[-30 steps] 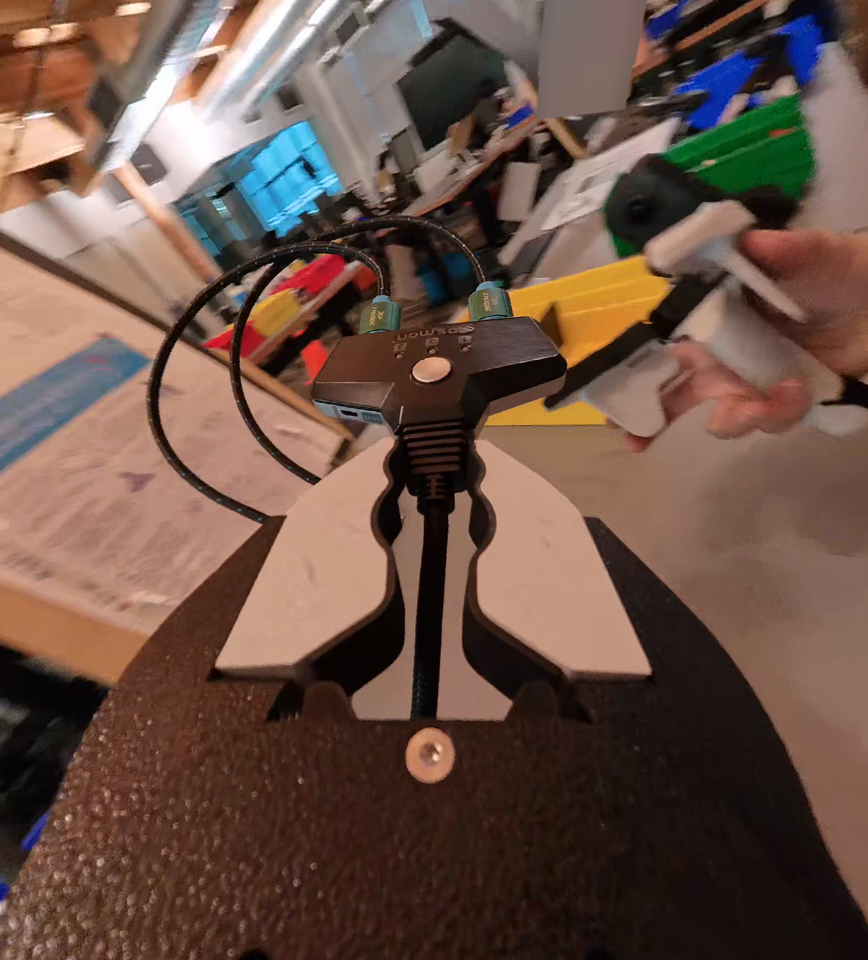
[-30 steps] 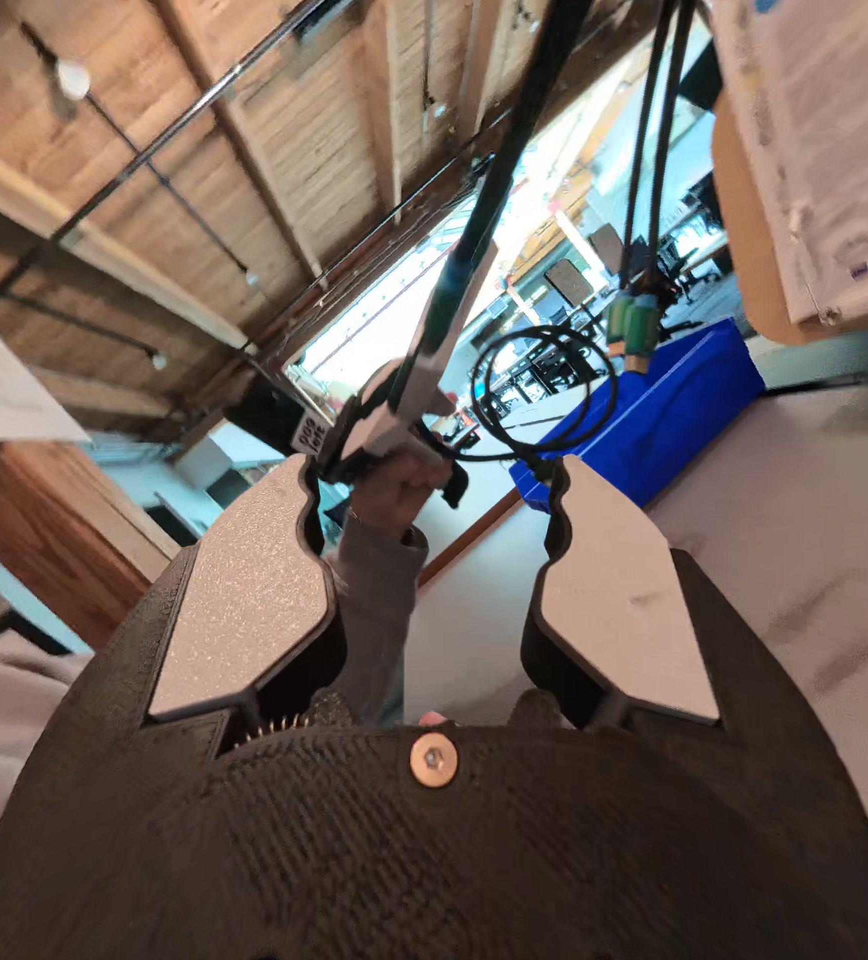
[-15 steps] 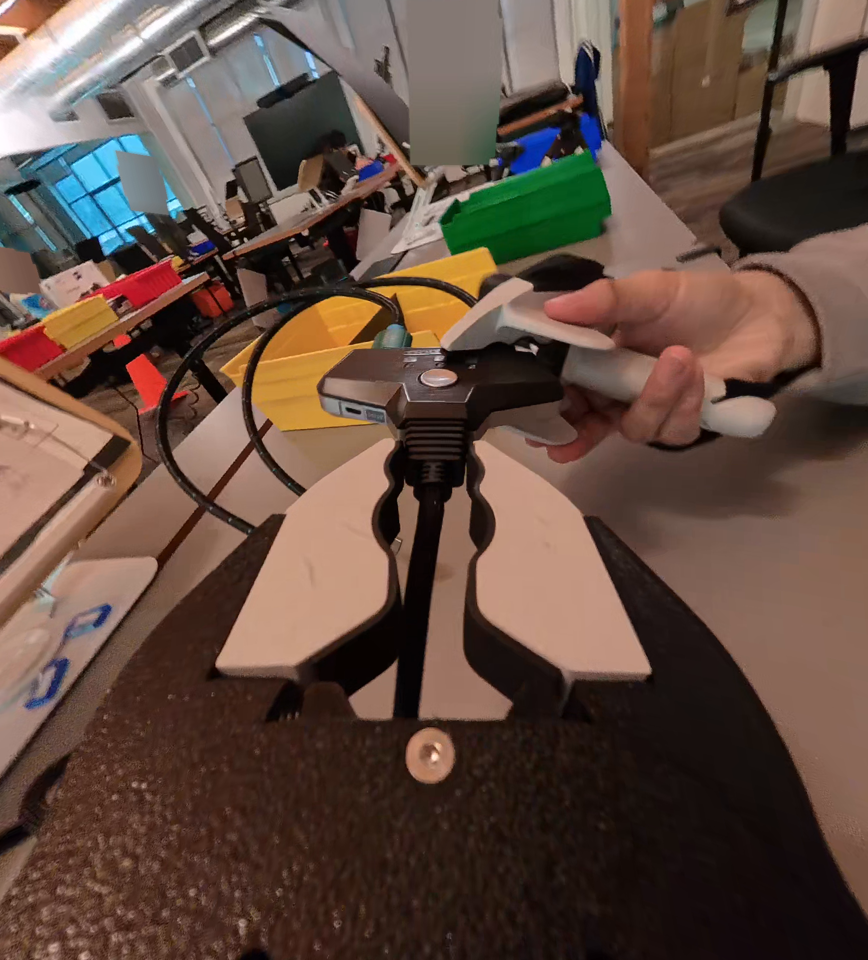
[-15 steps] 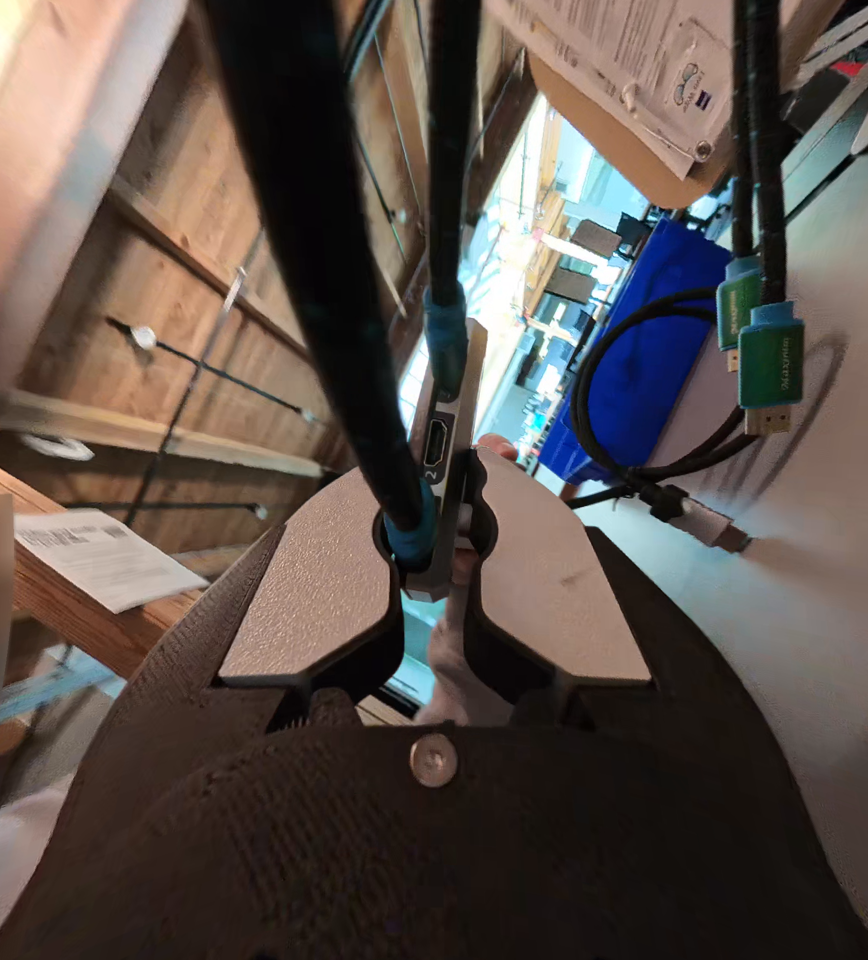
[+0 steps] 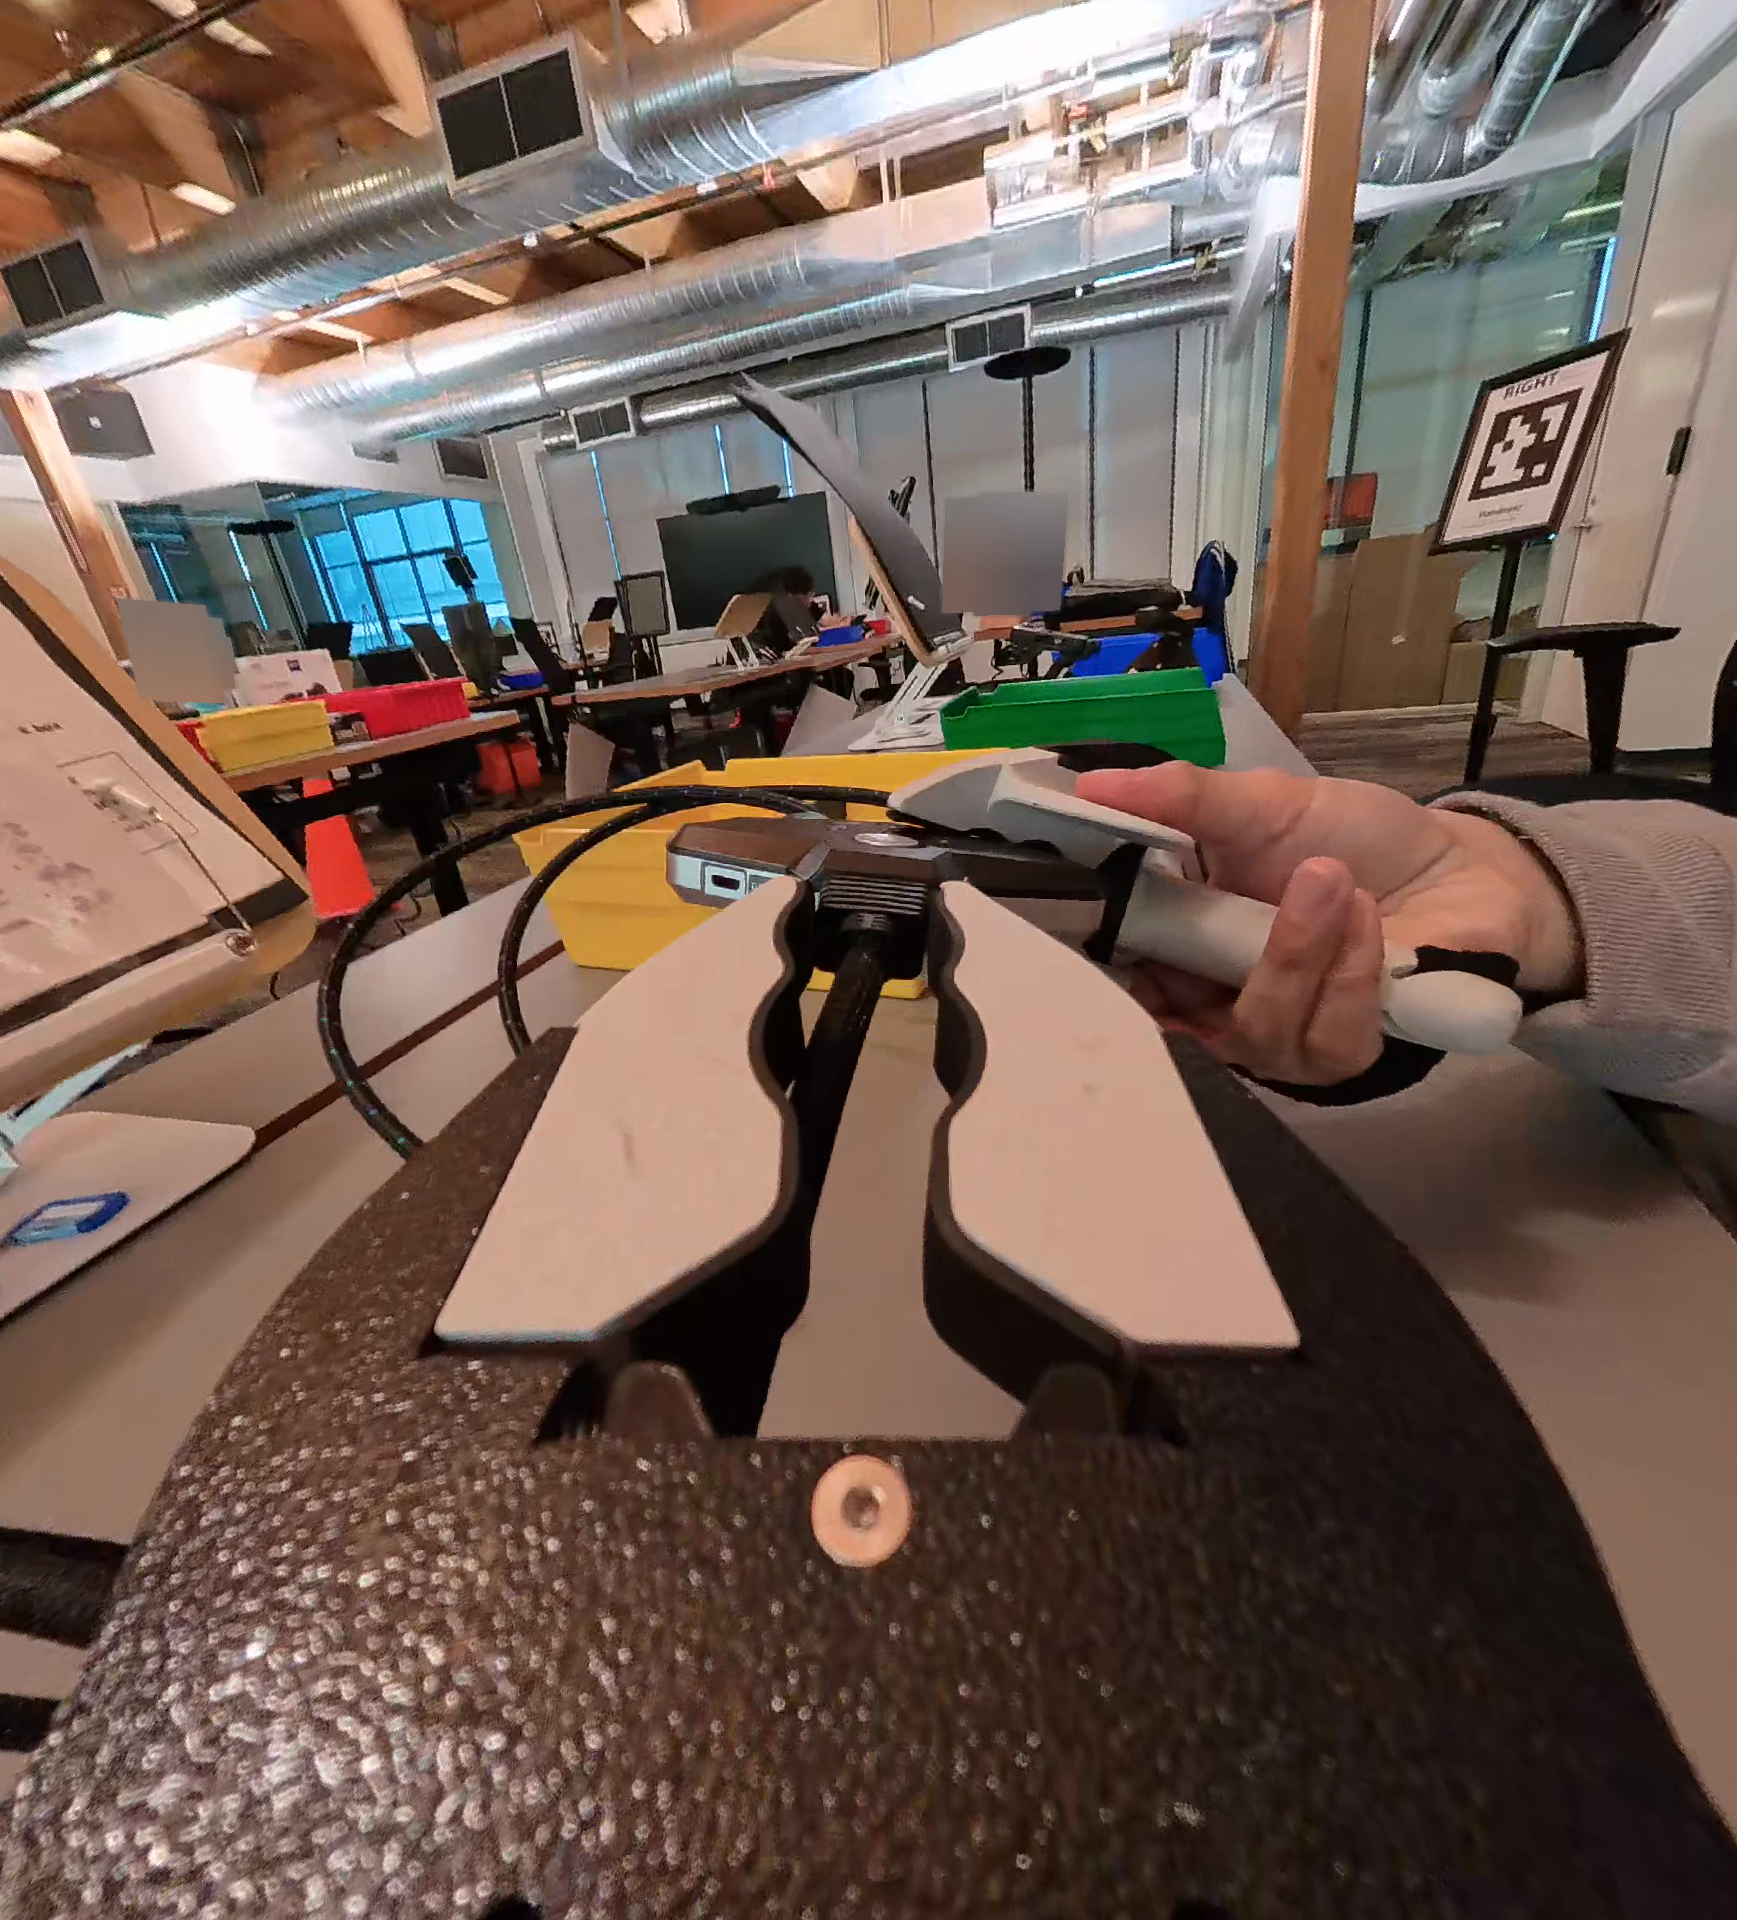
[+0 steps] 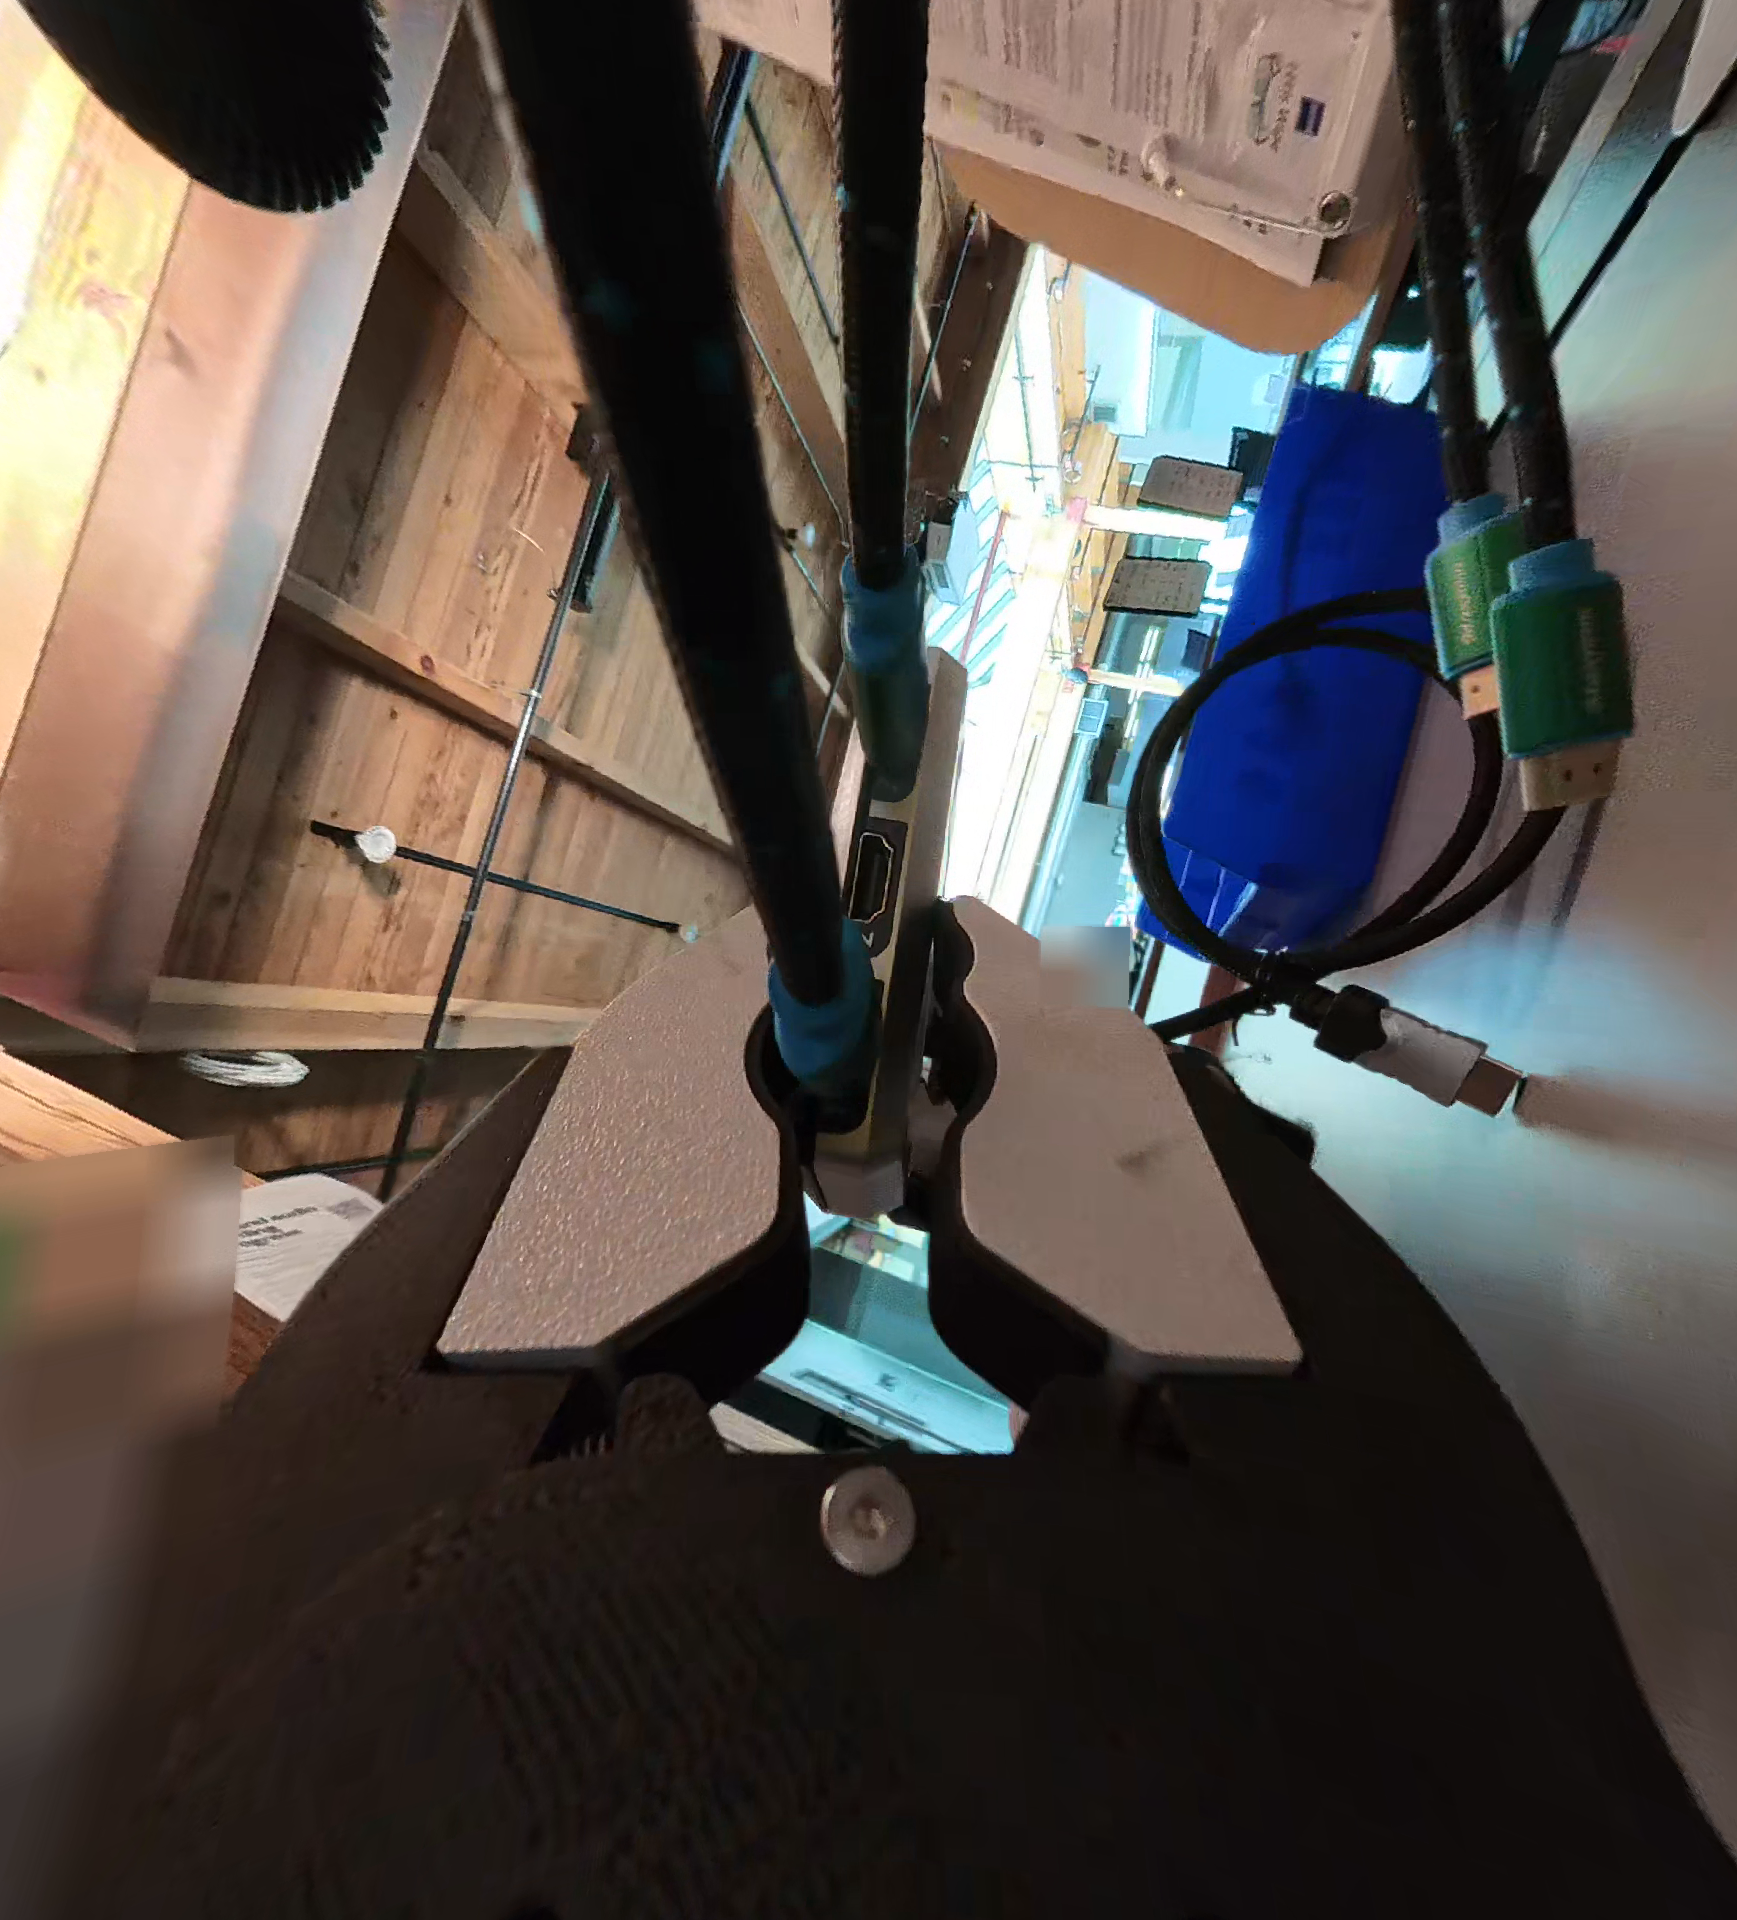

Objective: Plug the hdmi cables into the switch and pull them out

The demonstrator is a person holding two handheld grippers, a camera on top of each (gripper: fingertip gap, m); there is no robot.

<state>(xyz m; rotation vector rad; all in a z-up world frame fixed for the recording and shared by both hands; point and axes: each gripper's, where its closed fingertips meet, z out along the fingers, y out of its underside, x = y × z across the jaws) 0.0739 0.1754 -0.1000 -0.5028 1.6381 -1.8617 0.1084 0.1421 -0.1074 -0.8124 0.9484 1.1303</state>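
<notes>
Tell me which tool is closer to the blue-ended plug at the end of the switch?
Right. The right tool is pinched around that plug and the switch edge. The left tool grips the switch's ribbed neck, on the side opposite the plugs.

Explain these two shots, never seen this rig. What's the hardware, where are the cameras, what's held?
No robot: a person holds a two-finger gripper in each hand, each with a wide-angle camera looking along its fingers. Left wrist view: the left gripper, jaws shut on the ribbed cable neck of a black HDMI switch, above a grey table with a yellow bin; a hand holds the right gripper at the switch. Right wrist view, rolled sideways: its jaws clamp across the switch's end and a plugged-in plug. Two loose green plugs and a blue bin show beyond.
</notes>
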